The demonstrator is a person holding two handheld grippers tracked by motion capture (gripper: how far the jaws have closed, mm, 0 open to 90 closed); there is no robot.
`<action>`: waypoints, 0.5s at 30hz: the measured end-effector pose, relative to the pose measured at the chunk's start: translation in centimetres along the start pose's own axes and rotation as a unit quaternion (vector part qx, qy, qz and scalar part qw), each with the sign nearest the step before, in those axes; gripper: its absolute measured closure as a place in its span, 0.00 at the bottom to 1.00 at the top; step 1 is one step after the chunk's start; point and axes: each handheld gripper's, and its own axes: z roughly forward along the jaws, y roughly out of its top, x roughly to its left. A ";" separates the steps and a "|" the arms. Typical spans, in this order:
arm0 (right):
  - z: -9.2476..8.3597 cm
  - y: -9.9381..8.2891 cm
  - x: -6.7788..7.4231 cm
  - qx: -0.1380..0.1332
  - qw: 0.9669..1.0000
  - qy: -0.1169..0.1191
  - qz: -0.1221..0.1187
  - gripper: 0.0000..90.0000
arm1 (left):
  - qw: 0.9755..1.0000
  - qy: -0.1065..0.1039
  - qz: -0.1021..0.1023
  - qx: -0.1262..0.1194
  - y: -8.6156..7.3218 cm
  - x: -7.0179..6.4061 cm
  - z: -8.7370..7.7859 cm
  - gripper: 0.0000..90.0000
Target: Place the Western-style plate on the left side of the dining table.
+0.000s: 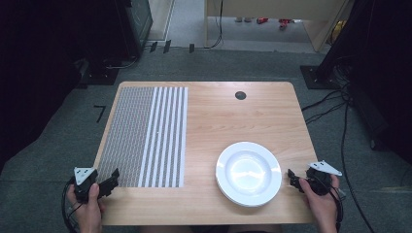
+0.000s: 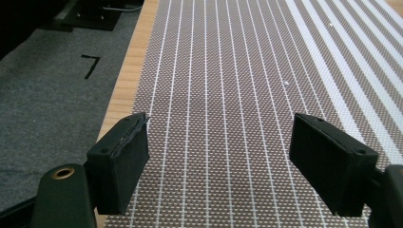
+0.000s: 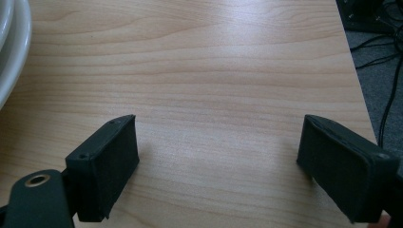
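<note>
At the near left corner of the bench (image 1: 209,116), about seven o'clock from its middle as I see it from the high view, I have the left tool (image 1: 111,178) hovering at the near edge of the woven placemat (image 1: 145,136), its jaws pointing toward two o'clock across the mat. Its own camera shows me both black jaws spread wide with nothing between them, only the mat's brown weave and white stripes (image 2: 228,95) running away beneath. Over at four o'clock I hold the right tool (image 1: 293,177) just beside the stack of white plates (image 1: 248,173), near its rim at the plates' three o'clock side but apart from it. Its jaws point toward nine o'clock, at the plates, and they too stand wide apart and empty; in the right gripper view I see bare wood (image 3: 214,95) between them and the curved plate rim (image 3: 12,52) at ten o'clock, at the edge of the picture. The plates sit on the bench at about five o'clock from its middle, well apart from the mat, which covers the bench's left part from nine to seven o'clock. A small dark round hole (image 1: 240,95) lies at the far edge near twelve o'clock.
</note>
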 end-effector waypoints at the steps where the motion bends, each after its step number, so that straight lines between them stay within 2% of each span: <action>1: 0.0 0.0 0.0 0.000 1.000 0.000 0.001 0.14 | 1.000 -0.004 -0.004 -0.004 0.1 0.0 -0.2 0.24; 4: 0.0 0.0 0.1 0.001 1.000 -0.002 0.003 0.14 | 1.000 -0.007 -0.008 -0.012 0.3 -0.4 -0.4 0.24; 9: 0.0 0.0 0.2 0.001 1.000 -0.004 0.004 0.13 | 1.000 -0.018 -0.011 -0.013 0.4 -0.8 -0.4 0.24; 15: 0.0 0.0 0.3 0.000 1.000 -0.007 0.009 0.14 | 0.999 -0.038 -0.013 -0.017 0.9 -2.3 -0.5 0.24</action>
